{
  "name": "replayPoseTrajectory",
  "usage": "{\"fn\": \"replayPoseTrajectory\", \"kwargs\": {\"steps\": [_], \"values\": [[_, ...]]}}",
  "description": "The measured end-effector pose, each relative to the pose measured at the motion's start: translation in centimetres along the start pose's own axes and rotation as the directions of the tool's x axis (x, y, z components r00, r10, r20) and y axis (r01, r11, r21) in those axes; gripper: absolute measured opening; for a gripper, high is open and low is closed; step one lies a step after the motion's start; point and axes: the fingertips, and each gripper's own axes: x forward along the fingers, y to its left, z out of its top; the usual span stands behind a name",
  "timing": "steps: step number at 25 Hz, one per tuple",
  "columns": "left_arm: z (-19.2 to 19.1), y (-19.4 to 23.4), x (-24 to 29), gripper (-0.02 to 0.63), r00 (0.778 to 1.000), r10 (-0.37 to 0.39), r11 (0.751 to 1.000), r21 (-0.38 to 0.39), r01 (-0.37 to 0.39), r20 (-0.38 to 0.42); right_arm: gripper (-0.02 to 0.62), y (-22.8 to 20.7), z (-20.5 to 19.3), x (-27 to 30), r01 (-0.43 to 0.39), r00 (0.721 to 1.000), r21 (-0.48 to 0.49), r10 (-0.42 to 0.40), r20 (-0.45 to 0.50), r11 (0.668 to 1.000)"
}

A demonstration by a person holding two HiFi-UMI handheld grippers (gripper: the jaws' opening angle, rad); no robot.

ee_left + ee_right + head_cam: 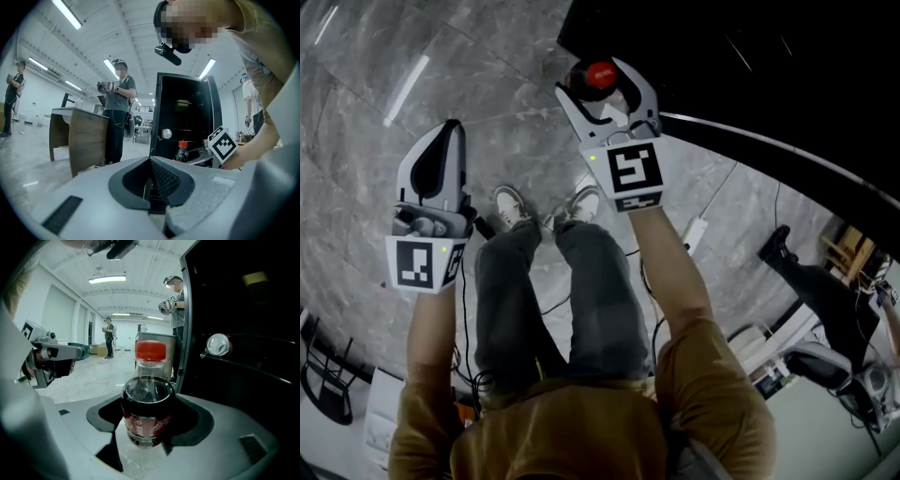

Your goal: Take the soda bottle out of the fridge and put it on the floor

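Over the grey marble floor [356,187], head view: the right gripper [602,91] carries the red-capped dark soda bottle [600,75] at the black fridge's [750,56] edge. Left gripper [150,161] view: jaws closed, empty. Right gripper view: jaws clamp the bottle; lowering it upright looks next.

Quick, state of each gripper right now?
Left gripper: jaws shut, nothing between them.
Right gripper: shut on the soda bottle.

Floor [366,216] free L of fridge [750,56] (shoes [512,206] nr).
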Motion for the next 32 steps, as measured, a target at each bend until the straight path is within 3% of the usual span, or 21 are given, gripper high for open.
{"fn": "replayPoseTrajectory", "kwargs": {"steps": [15, 32], "values": [[-11.2, 1.8, 2.4, 0.002, 1.000, -0.021, 0.999, 0.026, 0.021, -0.016, 0.298, -0.1, -11.1, 5.3, -0.008, 1.000, -0.024, 0.008, -0.019, 1.000], [-20.3, 5.8, 6.4, 0.002, 0.995, -0.100, 0.990, 0.096, 0.102, -0.029, 0.298, -1.6, -20.1, 12.5, -0.076, 0.997, -0.089, 0.075, -0.016, 0.993]]}}
